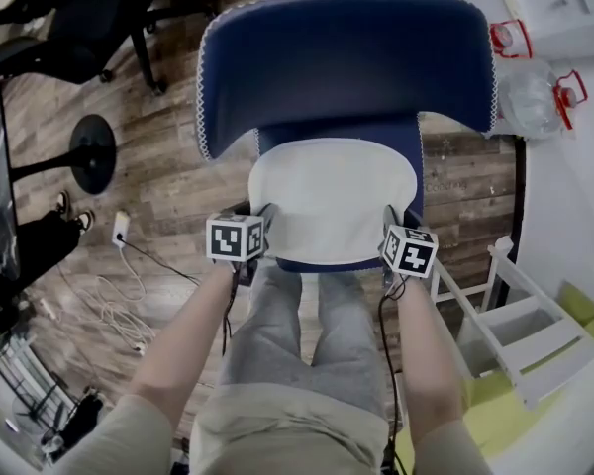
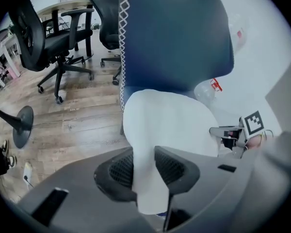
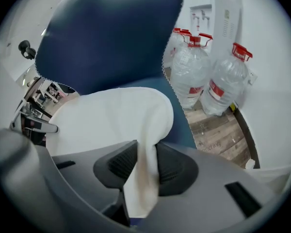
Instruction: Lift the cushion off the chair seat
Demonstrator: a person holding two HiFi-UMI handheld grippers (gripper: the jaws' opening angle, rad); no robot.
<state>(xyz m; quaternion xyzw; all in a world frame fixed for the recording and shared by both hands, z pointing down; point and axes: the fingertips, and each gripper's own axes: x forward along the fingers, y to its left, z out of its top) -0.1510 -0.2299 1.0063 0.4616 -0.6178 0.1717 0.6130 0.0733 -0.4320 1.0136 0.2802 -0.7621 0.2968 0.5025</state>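
Observation:
A white cushion [image 1: 333, 198] lies on the seat of a dark blue chair [image 1: 346, 62] straight in front of me. My left gripper [image 1: 260, 228] pinches the cushion's front left edge, and the white fabric [image 2: 144, 164] runs between its two black pads. At the front right corner my right gripper [image 1: 396, 228] is shut on the cushion too, with the bunched edge [image 3: 146, 171] squeezed between its pads. In the left gripper view the right gripper's marker cube [image 2: 253, 123] shows across the cushion.
Large water bottles [image 3: 203, 76] stand on the floor right of the chair, beside a white wall. Black office chairs [image 2: 48, 38] and a round stand base [image 1: 91, 151] are on the wooden floor to the left. A white frame [image 1: 520, 315] sits at my right.

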